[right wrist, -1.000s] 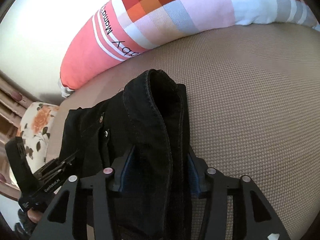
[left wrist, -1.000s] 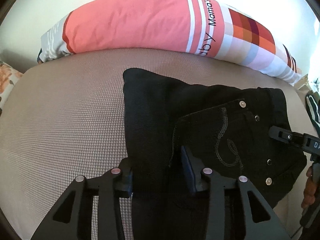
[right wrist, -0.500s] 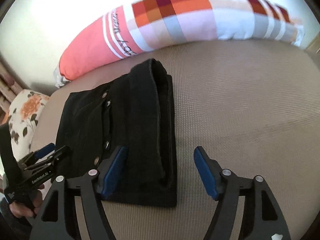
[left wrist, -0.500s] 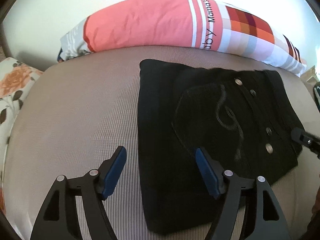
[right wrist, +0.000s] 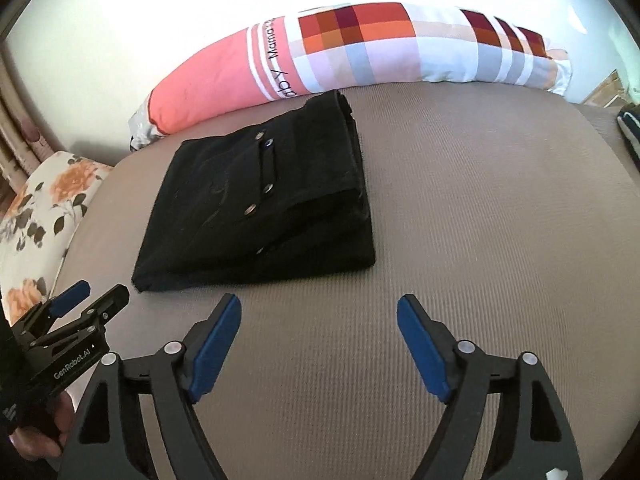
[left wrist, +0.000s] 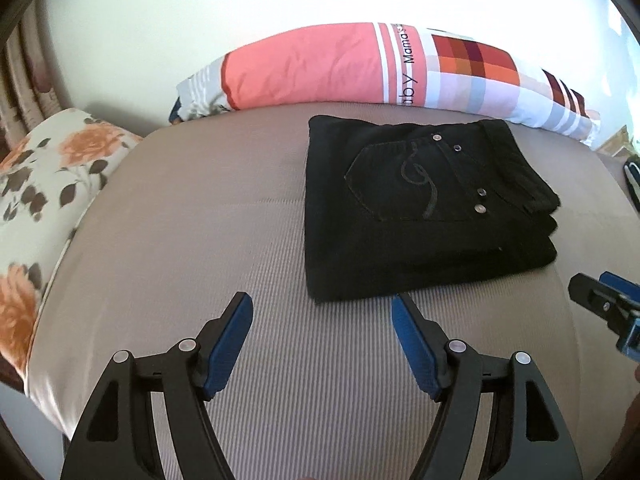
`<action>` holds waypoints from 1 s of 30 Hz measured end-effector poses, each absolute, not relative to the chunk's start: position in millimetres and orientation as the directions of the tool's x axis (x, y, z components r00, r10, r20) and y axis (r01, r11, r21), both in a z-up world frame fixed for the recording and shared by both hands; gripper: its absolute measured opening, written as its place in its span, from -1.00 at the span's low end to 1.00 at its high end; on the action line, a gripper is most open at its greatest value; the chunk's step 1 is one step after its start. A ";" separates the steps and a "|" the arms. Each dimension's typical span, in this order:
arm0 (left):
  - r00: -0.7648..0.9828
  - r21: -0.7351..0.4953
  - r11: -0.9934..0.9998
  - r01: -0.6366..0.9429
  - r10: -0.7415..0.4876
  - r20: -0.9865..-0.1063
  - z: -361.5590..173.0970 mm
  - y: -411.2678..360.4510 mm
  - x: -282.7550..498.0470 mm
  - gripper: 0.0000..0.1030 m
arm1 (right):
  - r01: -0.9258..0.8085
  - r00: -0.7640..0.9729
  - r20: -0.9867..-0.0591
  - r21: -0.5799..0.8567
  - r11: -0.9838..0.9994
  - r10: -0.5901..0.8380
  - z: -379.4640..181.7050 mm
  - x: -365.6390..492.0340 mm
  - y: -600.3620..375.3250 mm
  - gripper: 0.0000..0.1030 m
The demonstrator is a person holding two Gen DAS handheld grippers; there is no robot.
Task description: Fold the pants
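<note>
The black pants [left wrist: 420, 208] lie folded into a flat rectangle on the beige bed [left wrist: 200, 240], back pocket with stitched swirl on top. They also show in the right wrist view [right wrist: 260, 208], with the thick folded edge on the right. My left gripper [left wrist: 322, 320] is open and empty, just in front of the pants' near edge. My right gripper [right wrist: 319, 320] is open and empty, in front of the pants' near right corner. Each gripper shows in the other's view, the right one [left wrist: 600, 300] and the left one [right wrist: 84, 308].
A long pink and checked pillow [left wrist: 360, 68] lies along the far edge of the bed by the white wall. A floral cushion [left wrist: 44, 184] sits at the left. A dark striped item [right wrist: 630, 128] is at the far right edge.
Both grippers let go of the pants, opened and pulled back toward me. The pants now lie flat and folded on the bed.
</note>
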State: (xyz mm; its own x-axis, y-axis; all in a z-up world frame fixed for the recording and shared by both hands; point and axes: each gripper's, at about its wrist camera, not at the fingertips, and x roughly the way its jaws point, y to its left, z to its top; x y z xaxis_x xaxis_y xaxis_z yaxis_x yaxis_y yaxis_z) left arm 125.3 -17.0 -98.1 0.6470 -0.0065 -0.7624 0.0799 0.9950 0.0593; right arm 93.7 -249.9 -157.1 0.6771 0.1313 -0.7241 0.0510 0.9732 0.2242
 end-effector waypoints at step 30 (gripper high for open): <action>0.688 0.067 0.997 0.044 0.019 -0.725 -85.3 -15.6 61.2 0.41 | 0.005 0.789 -0.614 0.060 0.998 0.033 -138.2 41.0 -200.6 0.81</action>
State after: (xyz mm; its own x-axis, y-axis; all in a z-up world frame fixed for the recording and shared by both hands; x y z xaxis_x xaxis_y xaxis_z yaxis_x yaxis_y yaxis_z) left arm 61.2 -15.6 -85.3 0.6880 0.0186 -0.7254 0.0439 0.9968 0.0672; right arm 41.0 -200.6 -138.2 0.7888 0.0333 -0.6137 0.0048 0.9982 0.0603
